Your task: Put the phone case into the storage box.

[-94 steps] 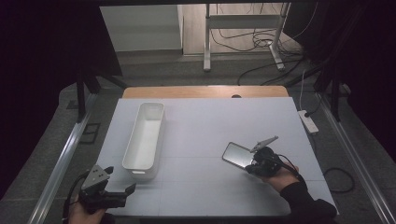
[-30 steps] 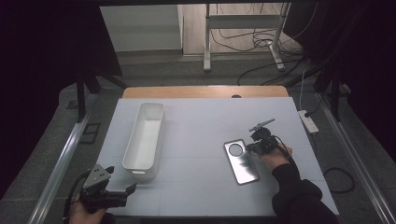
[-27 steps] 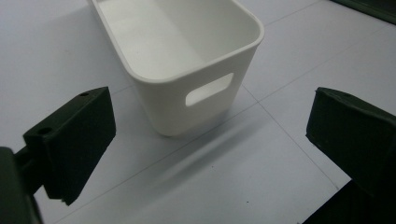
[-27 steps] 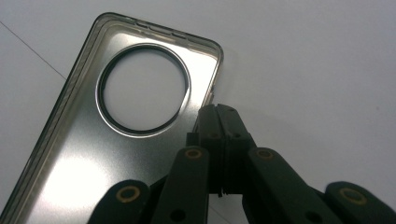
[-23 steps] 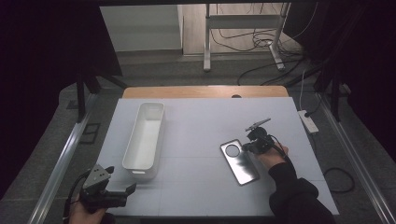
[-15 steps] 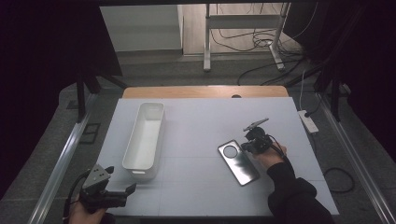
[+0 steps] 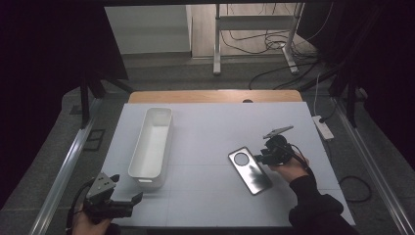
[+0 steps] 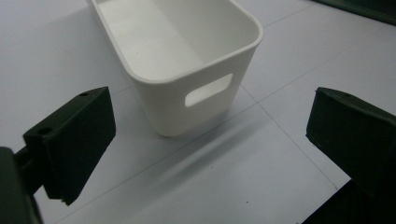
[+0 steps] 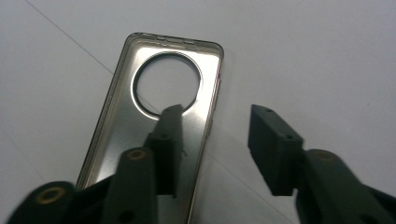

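Observation:
A clear phone case (image 7: 249, 170) with a round camera hole lies flat on the white table (image 7: 205, 196), right of centre. My right gripper (image 7: 260, 157) hovers at its upper right edge, and its jaws have just been opening. In the right gripper view the case (image 9: 116, 135) lies below the right gripper (image 9: 217, 116). One jaw is over the case and the other over bare table, and neither pad presses on it. My left gripper (image 7: 131, 199) rests open at the front left corner. In its own view the left gripper (image 8: 210, 98) faces the handle end of a white bin (image 8: 210, 70).
The long white bin (image 7: 139, 152) stands lengthwise at the table's left and holds nothing. A wooden strip (image 7: 215, 96) borders the far edge. A white power strip (image 7: 323, 126) lies off the right side. Cables and a metal stand (image 7: 254, 29) are on the floor beyond.
The right gripper held the case tilted in the air, then laid it flat. Its jaws have since parted and it has lifted slightly off the case. The left gripper has stayed put.

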{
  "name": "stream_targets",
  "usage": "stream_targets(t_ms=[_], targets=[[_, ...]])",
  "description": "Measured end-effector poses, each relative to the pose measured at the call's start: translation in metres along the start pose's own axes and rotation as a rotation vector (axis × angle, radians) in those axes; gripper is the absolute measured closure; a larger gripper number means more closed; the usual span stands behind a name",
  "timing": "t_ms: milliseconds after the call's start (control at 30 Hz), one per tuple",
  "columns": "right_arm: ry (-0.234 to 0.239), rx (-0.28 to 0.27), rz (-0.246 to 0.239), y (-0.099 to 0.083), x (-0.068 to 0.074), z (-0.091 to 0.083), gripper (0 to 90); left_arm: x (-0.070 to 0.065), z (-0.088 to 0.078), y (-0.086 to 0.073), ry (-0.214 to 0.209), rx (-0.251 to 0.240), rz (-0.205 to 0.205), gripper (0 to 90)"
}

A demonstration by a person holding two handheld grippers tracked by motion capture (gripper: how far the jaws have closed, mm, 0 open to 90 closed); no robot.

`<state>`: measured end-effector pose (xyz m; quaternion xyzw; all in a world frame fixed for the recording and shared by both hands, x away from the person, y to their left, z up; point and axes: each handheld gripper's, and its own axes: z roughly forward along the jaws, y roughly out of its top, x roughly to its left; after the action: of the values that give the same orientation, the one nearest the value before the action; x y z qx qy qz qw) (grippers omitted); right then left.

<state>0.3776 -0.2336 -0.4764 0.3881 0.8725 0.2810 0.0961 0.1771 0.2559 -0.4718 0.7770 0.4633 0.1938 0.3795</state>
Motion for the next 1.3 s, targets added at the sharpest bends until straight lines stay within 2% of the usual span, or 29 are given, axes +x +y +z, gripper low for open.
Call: stream_targets(t_ms=[33, 67, 100, 267, 433, 500, 700, 767, 933, 1100, 1233, 1300], targets=[[0.005, -0.003, 0.003, -0.001, 0.0, -0.002, 48.9, 0.0, 0.0, 0.0, 0.0, 0.0, 0.0, 2.3], [0.005, -0.003, 0.003, -0.001, 0.0, -0.002, 48.9, 0.0, 0.0, 0.0, 0.0, 0.0, 0.0, 2.3], [0.008, -0.002, 0.009, -0.001, 0.001, -0.003, 44.6, 0.0, 0.0, 0.0, 0.0, 0.0, 0.0, 2.3], [-0.023, -0.024, 0.019, -0.006, 0.005, -0.011, 15.7, 0.0, 0.0, 0.0, -0.001, -0.002, 0.0, 2.3], [-0.064, -0.047, 0.025, -0.012, 0.007, -0.014, 2.7, 0.0, 0.0, 0.0, -0.002, -0.002, -0.001, 2.3], [-0.06, -0.048, 0.03, -0.016, 0.007, -0.016, 0.3, 0.0, 0.0, 0.0, -0.003, -0.003, -0.002, 2.3], [-0.066, -0.028, 0.035, -0.023, 0.009, -0.02, 0.0, 0.0, 0.001, 0.001, -0.008, -0.002, 0.0, 2.3], [-0.071, -0.012, 0.052, -0.024, 0.009, -0.02, 0.5, 0.001, 0.001, 0.001, -0.012, -0.002, -0.003, 2.3], [-0.035, 0.018, 0.073, -0.024, 0.009, -0.017, 0.1, 0.002, 0.001, 0.001, -0.021, -0.002, -0.007, 2.3], [-0.029, 0.078, 0.064, -0.024, 0.013, -0.008, 8.2, 0.003, 0.002, 0.001, -0.033, 0.002, -0.011, 2.4], [-0.037, 0.103, 0.049, -0.025, 0.013, -0.001, 22.1, 0.005, 0.002, 0.001, -0.042, 0.003, -0.022, 2.6], [-0.029, 0.115, 0.037, -0.025, 0.012, 0.001, 34.5, 0.005, 0.002, 0.001, -0.042, 0.003, -0.023, 2.7]])
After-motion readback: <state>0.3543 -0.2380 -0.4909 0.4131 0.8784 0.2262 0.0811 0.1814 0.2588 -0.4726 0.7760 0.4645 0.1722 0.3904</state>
